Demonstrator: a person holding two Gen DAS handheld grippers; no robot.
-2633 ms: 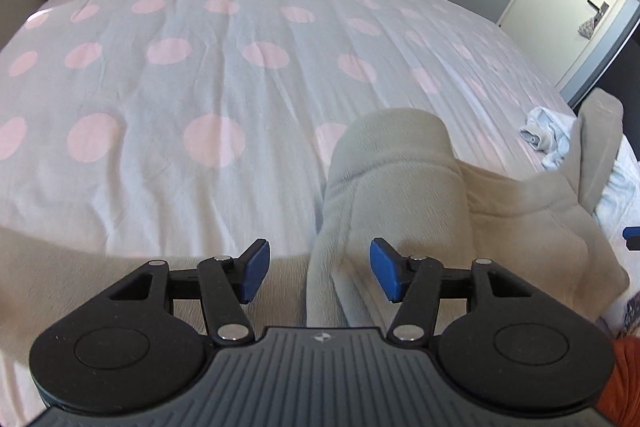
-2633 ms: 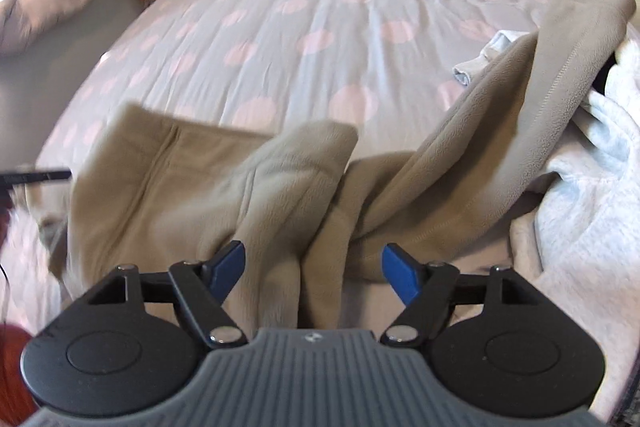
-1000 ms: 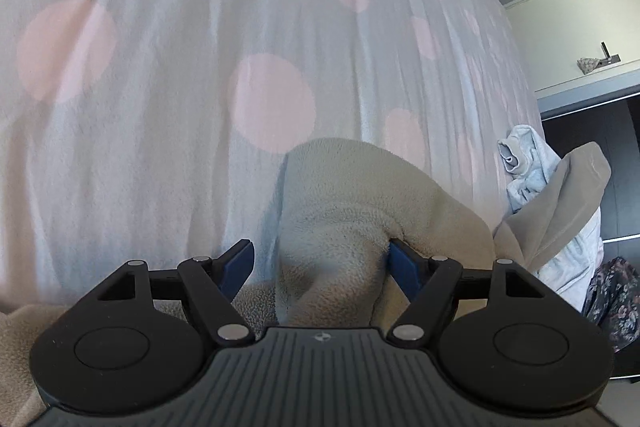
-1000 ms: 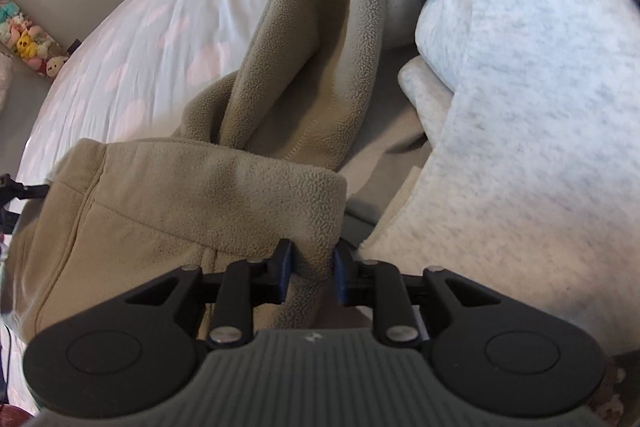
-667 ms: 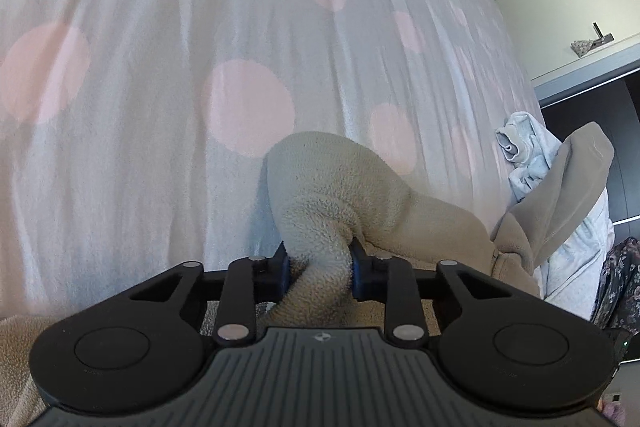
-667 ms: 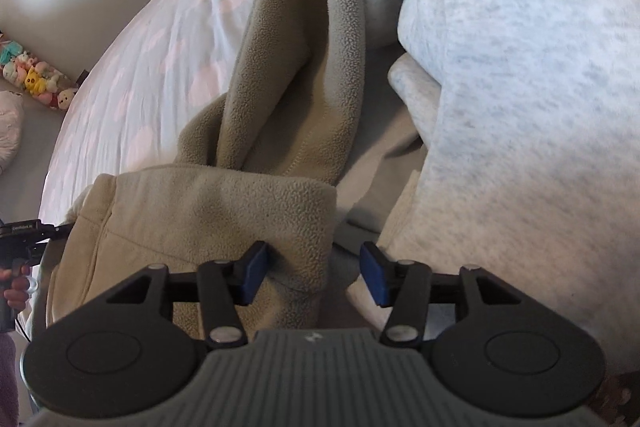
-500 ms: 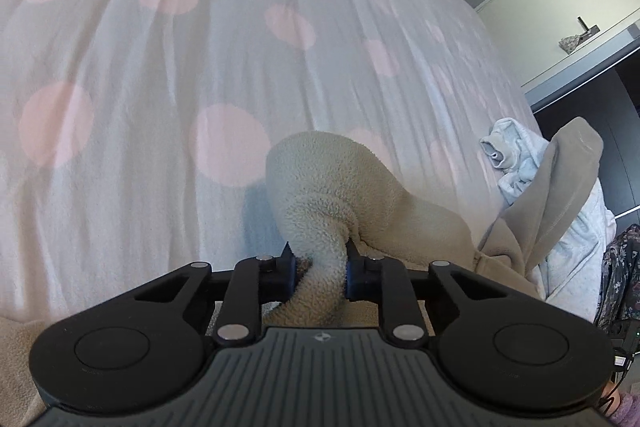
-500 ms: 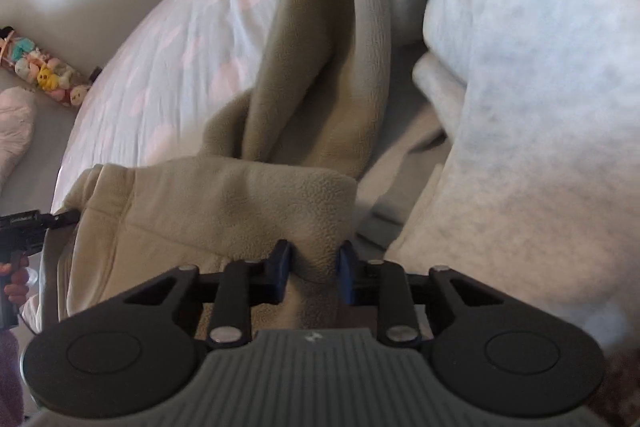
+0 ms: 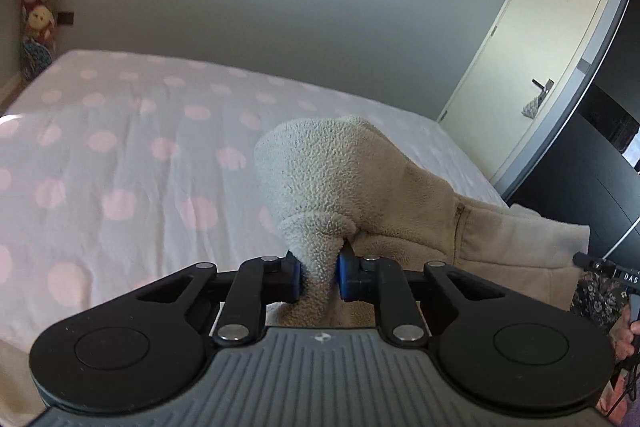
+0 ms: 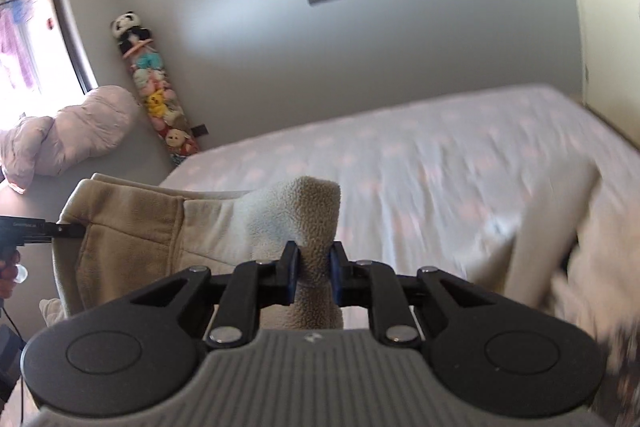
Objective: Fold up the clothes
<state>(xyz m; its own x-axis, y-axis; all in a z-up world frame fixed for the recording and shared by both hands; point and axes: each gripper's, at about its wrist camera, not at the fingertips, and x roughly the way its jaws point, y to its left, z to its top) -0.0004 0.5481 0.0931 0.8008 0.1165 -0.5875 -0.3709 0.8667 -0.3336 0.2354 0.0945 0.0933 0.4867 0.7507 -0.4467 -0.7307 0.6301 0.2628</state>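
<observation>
A beige fleece garment (image 9: pixel 360 179) hangs stretched between both grippers above the polka-dot bed (image 9: pixel 120 155). My left gripper (image 9: pixel 318 277) has a pinched fold of fleece between its blue pads, and its jaws are closing on it. In the right wrist view the same fleece (image 10: pixel 240 223) runs off to the left. My right gripper (image 10: pixel 313 275) squeezes another bunched edge, its jaws also closing. The other gripper's black tip shows at the frame edge in each view (image 9: pixel 600 267) (image 10: pixel 40 229). The garment's lower part is hidden below the grippers.
Stuffed toys (image 10: pixel 160 95) hang in a column at the far corner beside a pink cushion (image 10: pixel 68 135) and a window (image 10: pixel 20 39). A cream door (image 9: pixel 520 67) and a dark wardrobe (image 9: pixel 592 163) stand right of the bed. Blurred pale clothes (image 10: pixel 580 247) lie at the right.
Both grippers shut on the fleece, the right after a brief reopening, then rose sharply and lifted it off the bed. Both views tipped up and now show the wall.
</observation>
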